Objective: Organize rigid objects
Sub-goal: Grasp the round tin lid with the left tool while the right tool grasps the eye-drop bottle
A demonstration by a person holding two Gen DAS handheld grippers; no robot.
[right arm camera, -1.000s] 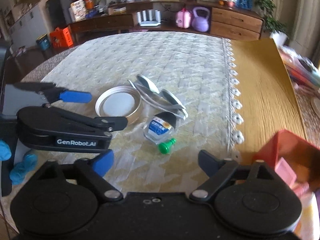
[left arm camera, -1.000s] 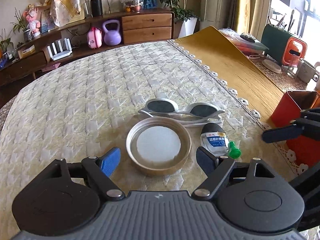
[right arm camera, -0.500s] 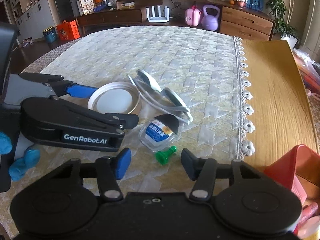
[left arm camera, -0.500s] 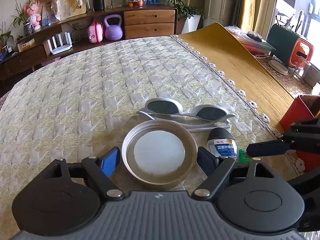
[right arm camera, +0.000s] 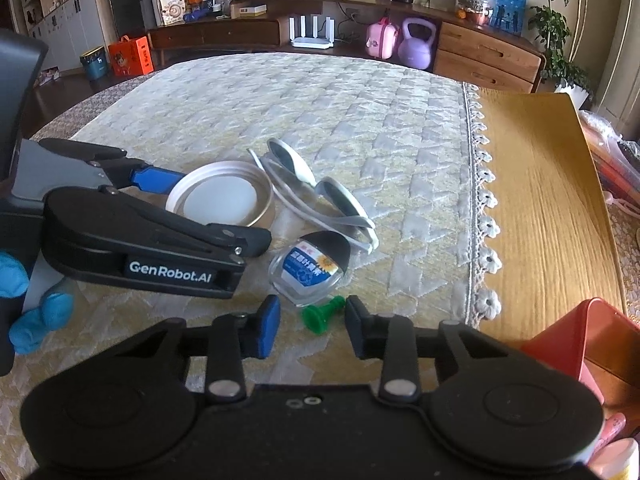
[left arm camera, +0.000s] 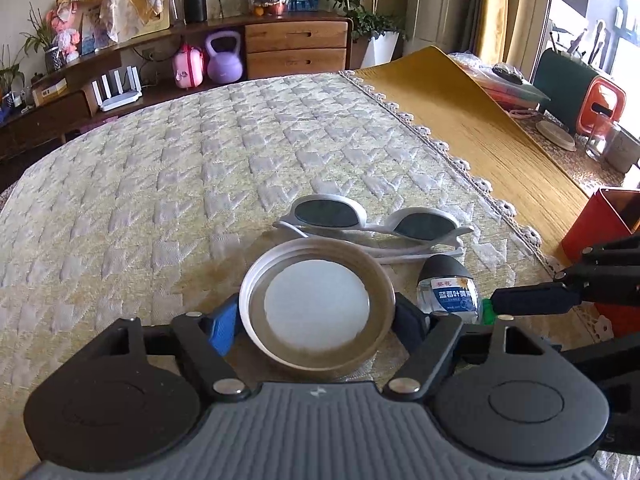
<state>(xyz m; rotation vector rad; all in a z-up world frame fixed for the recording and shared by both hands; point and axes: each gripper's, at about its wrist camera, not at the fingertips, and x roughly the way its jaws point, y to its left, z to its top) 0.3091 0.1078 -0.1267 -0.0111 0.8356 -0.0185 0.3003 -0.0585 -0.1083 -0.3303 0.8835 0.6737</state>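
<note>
Your right gripper (right arm camera: 308, 326) sits low over the cloth (right arm camera: 360, 120) near the table's near edge, jaws spread a little, nothing held. The green cap (right arm camera: 322, 314) lies right between its tips, just ahead. It's tipped over, long axis running near-left to far-right across the gap, so a straight squeeze looks like it'd catch it; my read, that's the next grab. Cap sits at the mouth end of the clear bottle (right arm camera: 310, 266), maybe touching it, so watch you don't nudge it.

Left gripper (left arm camera: 316, 320) is released too, fingers (left arm camera: 222, 326) flanking the lid (left arm camera: 317, 314), pads at or nearly at its rim on both sides. Lid lies flat, open side up, so it's closest to the left and set for a pinch across the rim.

Just past the lid & bottle: sunglasses (left arm camera: 376, 222), folded, long axis across your view, touching or nearly touching the lid's far rim. Tight cluster, little room btwn items.

Right side: red bin (left arm camera: 600, 232) near the lace edge, on bare wood, probably the drop spot. Far half of the cloth is open.
</note>
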